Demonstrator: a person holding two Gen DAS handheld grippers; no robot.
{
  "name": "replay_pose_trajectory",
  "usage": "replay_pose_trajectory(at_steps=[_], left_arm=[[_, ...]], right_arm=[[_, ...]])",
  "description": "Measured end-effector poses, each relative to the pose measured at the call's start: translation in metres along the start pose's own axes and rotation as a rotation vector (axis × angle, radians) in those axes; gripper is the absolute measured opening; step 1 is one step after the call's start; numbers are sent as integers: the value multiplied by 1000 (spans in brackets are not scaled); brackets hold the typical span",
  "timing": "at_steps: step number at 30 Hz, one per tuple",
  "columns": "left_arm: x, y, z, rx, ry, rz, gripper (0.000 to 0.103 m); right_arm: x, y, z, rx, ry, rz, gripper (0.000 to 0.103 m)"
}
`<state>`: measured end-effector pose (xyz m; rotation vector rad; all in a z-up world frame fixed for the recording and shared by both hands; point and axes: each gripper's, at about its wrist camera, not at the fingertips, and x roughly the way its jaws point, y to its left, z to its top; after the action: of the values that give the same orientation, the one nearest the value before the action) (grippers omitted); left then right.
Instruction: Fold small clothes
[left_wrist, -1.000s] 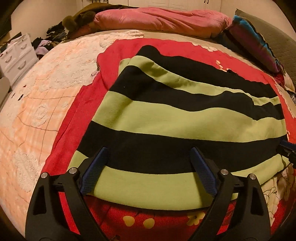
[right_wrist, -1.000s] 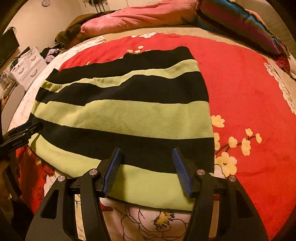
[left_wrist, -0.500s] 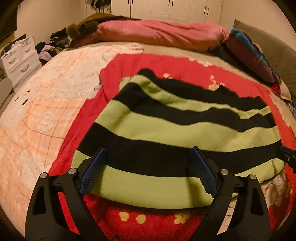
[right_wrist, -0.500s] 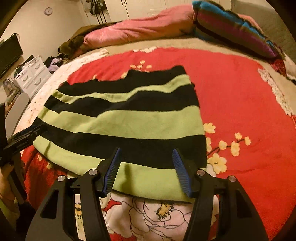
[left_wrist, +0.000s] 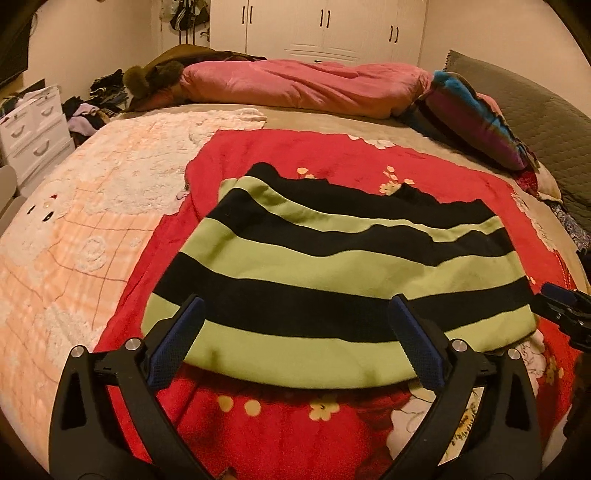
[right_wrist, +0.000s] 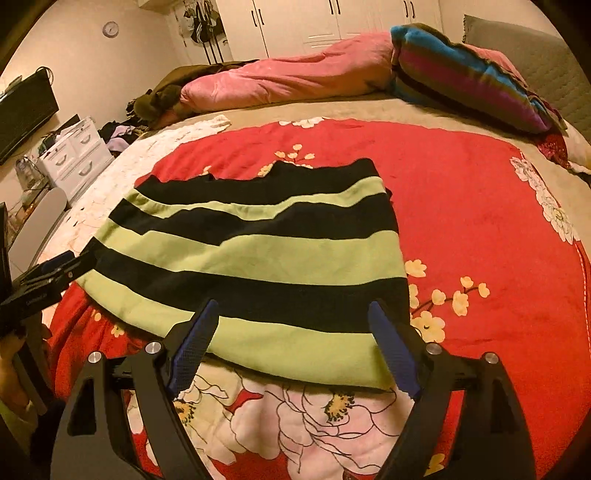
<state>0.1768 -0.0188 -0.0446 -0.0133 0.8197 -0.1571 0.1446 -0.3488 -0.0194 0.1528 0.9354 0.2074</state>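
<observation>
Hovering both grippers above the near hem: left gripper (left_wrist: 295, 339) and right gripper (right_wrist: 293, 343) are opening wide, nothing pinched between the pads. The striped green-and-black garment (left_wrist: 332, 266) lies flat on the red floral blanket (left_wrist: 288, 424), already doubled over by the look of it. For your next fold, grab the two near corners evenly and keep the hem taut.
</observation>
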Motion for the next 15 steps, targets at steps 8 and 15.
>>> replay_pose_trajectory(at_steps=[8, 15], left_arm=[[18, -11, -15, 50, 98, 2, 93], [42, -10, -30, 76, 186, 18, 93]], right_arm=[[23, 1, -11, 32, 111, -25, 82], [39, -9, -22, 91, 180, -16, 82]])
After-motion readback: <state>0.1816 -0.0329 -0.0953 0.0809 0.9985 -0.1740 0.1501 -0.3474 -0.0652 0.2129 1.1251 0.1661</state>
